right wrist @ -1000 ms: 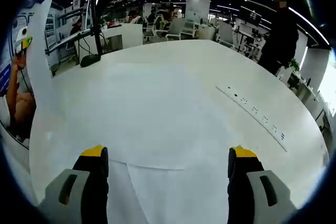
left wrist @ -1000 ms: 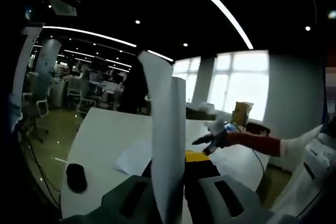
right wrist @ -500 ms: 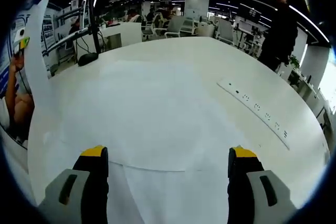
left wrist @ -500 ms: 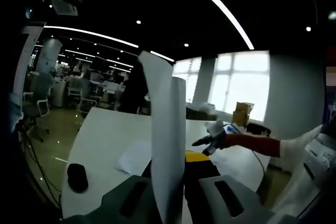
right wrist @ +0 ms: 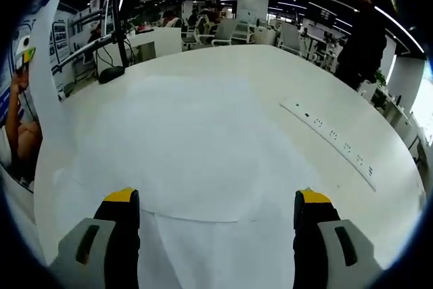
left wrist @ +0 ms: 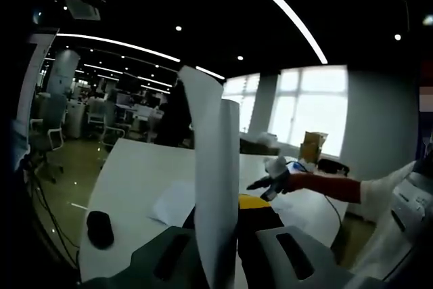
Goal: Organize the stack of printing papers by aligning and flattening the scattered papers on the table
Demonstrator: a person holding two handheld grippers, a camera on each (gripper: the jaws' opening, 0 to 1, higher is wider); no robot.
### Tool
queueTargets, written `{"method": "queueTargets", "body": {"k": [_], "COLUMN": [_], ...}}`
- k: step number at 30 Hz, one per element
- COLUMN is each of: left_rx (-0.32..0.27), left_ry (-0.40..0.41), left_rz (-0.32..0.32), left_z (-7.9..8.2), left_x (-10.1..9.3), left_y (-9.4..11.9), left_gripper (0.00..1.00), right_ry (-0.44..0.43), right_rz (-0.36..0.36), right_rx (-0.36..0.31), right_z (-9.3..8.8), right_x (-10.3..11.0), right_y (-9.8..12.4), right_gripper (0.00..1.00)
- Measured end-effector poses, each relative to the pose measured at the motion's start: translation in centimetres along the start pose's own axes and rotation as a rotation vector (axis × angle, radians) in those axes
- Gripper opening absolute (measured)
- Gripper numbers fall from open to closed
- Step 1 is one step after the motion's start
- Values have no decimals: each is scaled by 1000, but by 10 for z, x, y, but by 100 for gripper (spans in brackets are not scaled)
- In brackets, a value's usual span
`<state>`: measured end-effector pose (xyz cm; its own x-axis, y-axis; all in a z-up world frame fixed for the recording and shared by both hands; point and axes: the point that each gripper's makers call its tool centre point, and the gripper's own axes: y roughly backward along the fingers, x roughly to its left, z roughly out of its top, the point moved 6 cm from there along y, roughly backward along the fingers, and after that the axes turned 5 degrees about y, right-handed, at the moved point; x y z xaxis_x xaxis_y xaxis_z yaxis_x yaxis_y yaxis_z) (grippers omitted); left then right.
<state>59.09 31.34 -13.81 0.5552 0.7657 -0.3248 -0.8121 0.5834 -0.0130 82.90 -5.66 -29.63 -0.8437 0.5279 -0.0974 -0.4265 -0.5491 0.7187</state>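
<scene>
In the left gripper view the upright sheet (left wrist: 215, 187) hides the gap between the jaws and its lower edge runs off the bottom of the frame, while in the right gripper view the flat papers (right wrist: 203, 235) are cut off at the bottom between the jaws.

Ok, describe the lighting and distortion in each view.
Left gripper view: dim, backlit by bright blown-out windows, ceiling nearly black, white upright paper sheet in close foreground. Right gripper view: evenly lit, round white table bowed by fisheye, ceiling light strips curved.
</scene>
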Motion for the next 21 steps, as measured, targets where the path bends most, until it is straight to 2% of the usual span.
{"method": "queueTargets", "body": {"k": [21], "left_rx": [1], "left_ry": [-1], "left_rz": [3], "left_z": [0], "left_x": [-1], "left_y": [2], "left_gripper": [6], "right_ry": [-6], "right_rz": [20], "right_rx": [4], "right_z": [-1], "right_x": [3], "right_y": [-11], "right_gripper": [89]}}
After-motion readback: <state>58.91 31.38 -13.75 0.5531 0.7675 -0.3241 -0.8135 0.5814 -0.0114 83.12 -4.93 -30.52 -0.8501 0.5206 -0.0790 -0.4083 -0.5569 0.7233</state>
